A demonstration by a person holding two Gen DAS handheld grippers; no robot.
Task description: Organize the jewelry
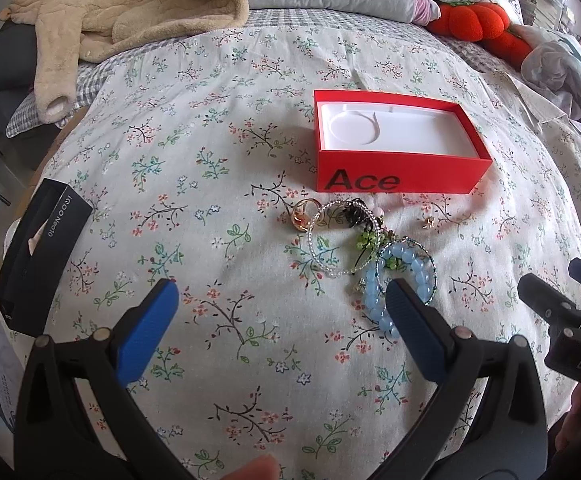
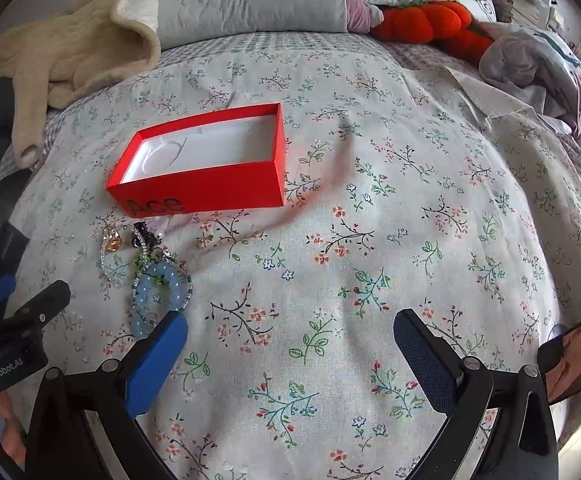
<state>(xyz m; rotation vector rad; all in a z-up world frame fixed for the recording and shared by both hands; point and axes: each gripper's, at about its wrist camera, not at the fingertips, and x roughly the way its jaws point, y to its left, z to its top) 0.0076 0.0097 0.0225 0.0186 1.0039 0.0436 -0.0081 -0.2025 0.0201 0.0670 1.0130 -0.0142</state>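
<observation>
Both grippers hover over the bed [image 1: 250, 152], left gripper [image 1: 282, 320] and right gripper [image 2: 290, 344] fingers spread wide; bracelets [image 1: 402, 276] lie tangled before the empty red box [image 1: 394, 168].

Red box [image 1: 398, 168], floral bedspread [image 1: 226, 208], blue bracelet [image 1: 374, 300].

A red open box [image 1: 398, 168] marked "Ace", with a bare white insert, sits on the floral bed cover. Just in front of it the jewelry lies tangled: a gold ring [image 1: 304, 214], a clear beaded bracelet [image 1: 330, 240], a pale blue beaded bracelet [image 1: 406, 280], and apart, a small gold earring [image 1: 428, 222]
</observation>
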